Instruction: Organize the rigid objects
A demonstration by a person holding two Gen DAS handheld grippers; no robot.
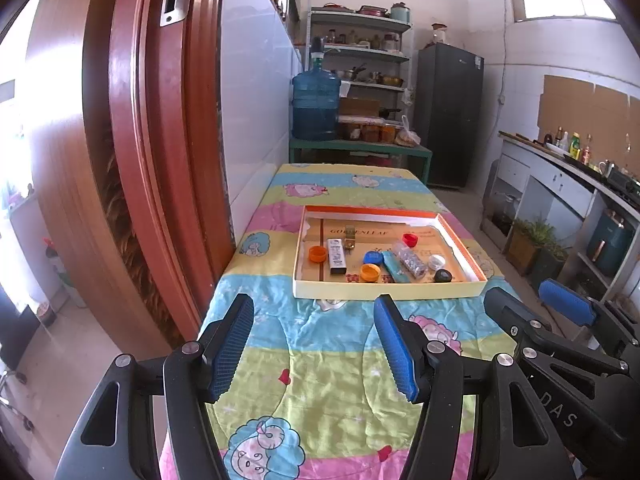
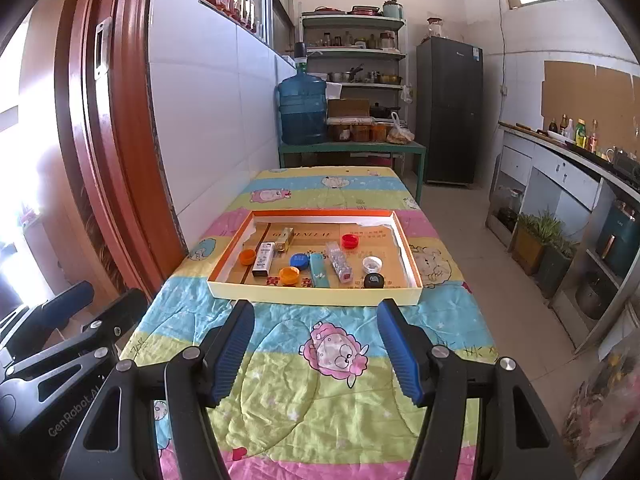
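Observation:
A shallow cardboard tray [image 1: 384, 291] [image 2: 312, 296] with an orange inner rim sits mid-table. Inside lie bottle caps: two orange [image 1: 318, 255] [image 2: 289, 275], one blue [image 1: 373, 257] [image 2: 299, 260], one red [image 1: 410, 239] [image 2: 349, 241], one white [image 2: 372, 265] and one black [image 1: 443, 276] [image 2: 374, 280]. Also inside are a white rectangular box [image 1: 336, 255] [image 2: 264, 258], a teal bar [image 1: 395, 267] [image 2: 319, 270], a clear vial [image 1: 409, 260] [image 2: 339, 261] and a small brass piece [image 1: 350, 236] [image 2: 285, 238]. My left gripper [image 1: 314, 344] is open and empty, short of the tray. My right gripper [image 2: 316, 346] is open and empty, also short of it.
The table wears a colourful cartoon quilt [image 1: 320, 380] [image 2: 320, 360]. A red-brown door frame [image 1: 132, 120] and tiled wall stand on the left. A blue water jug [image 1: 315, 106] and shelves stand beyond the far end. A kitchen counter [image 2: 560, 152] runs along the right.

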